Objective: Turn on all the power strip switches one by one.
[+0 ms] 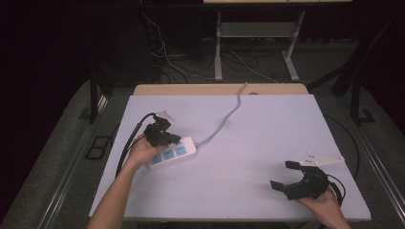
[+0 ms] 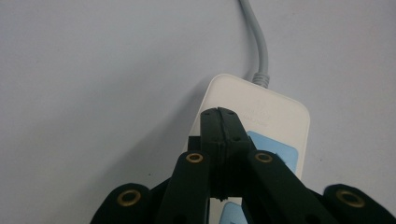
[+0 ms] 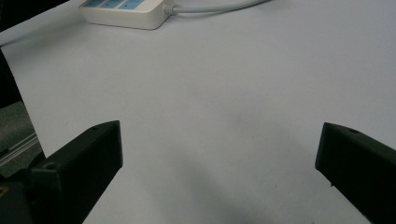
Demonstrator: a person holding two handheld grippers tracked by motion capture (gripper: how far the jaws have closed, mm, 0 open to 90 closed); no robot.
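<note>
My left gripper (image 2: 219, 112) has its jaws pressed flat together with nothing between them, and the joined tips sit over the top face of the power strip (image 1: 173, 153), at the end where its cord (image 1: 224, 119) comes out. I judge the step in hand to be pressing something on the strip, perhaps a switch near the cord end, though I cannot tell whether the tips touch the plastic yet. To do it well I would keep the jaws closed so the tip acts as one blunt finger, come straight down rather than at a slant, and push gently: the strip is light and lies loose on the table (image 1: 267, 119), so a sideways shove would skid it. The blue sockets (image 2: 275, 151) lie just beside the tips, on the side away from the cord, and I should stay off them.

My right gripper (image 1: 282, 175) is spread wide and holds nothing. It rests well away from the strip, towards the near right corner of the table, facing the strip's side.
</note>
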